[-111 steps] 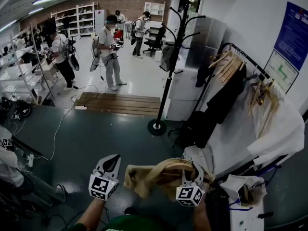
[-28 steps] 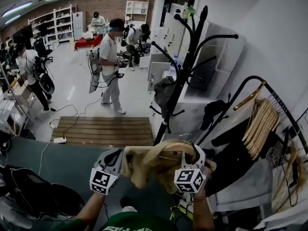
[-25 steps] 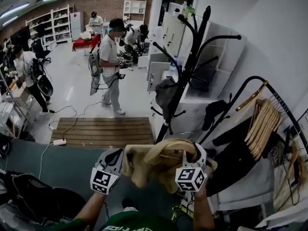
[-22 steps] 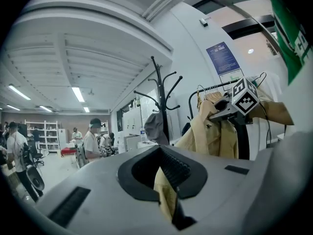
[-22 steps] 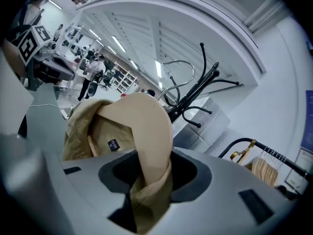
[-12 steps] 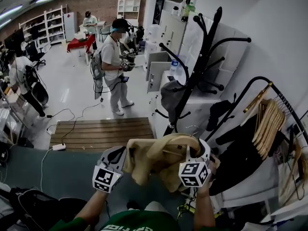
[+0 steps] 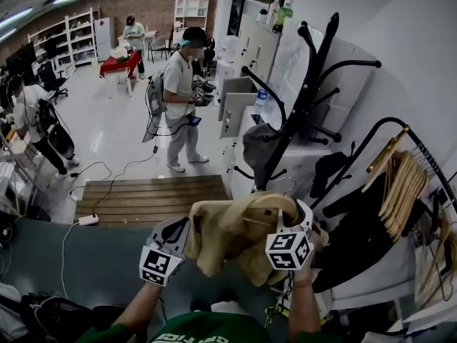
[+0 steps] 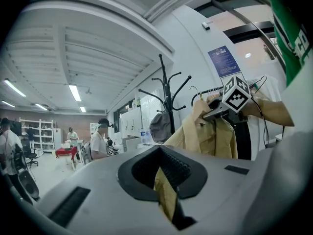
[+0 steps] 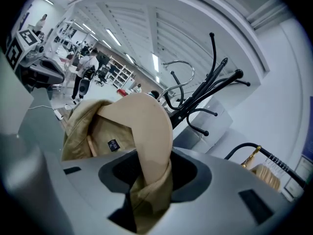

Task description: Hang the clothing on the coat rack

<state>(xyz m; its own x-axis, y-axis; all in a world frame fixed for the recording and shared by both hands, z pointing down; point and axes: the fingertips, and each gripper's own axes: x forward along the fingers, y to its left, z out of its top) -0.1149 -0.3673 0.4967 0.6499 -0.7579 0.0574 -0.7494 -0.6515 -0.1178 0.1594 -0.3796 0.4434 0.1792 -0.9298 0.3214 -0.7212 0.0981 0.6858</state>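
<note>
I have the tan jacket (image 7: 235,234) held up between both tongs, on the near side of the coat rack (image 7: 303,98). In the head view it is lower than the rack's arms and apart from them.

My left gripper (image 7: 180,229) is clenched on a thin fold of the jacket's cloth; the left gripper view shows that fold pinched between the jaws. My right gripper (image 7: 291,216) grasps a thick bunch at the collar, and the wad of fabric keeps its jaws wide.

The jacket sits on a hanger. In the right gripper view its wire hook (image 9: 177,75) rises above the collar, in front of the coat rack's arms and caught on none of them.

1 grey bundle (image 7: 258,145) hangs on a low arm of the coat rack, just beyond the jacket. To the right of the coat rack stands a clothes rail (image 7: 389,138) with wooden hangers and dark garments. To the left of the coat rack, well apart, 1 person (image 7: 182,95) stands on the pale floor. A slatted wooden platform (image 7: 153,199) lies near the coat rack's foot.
</note>
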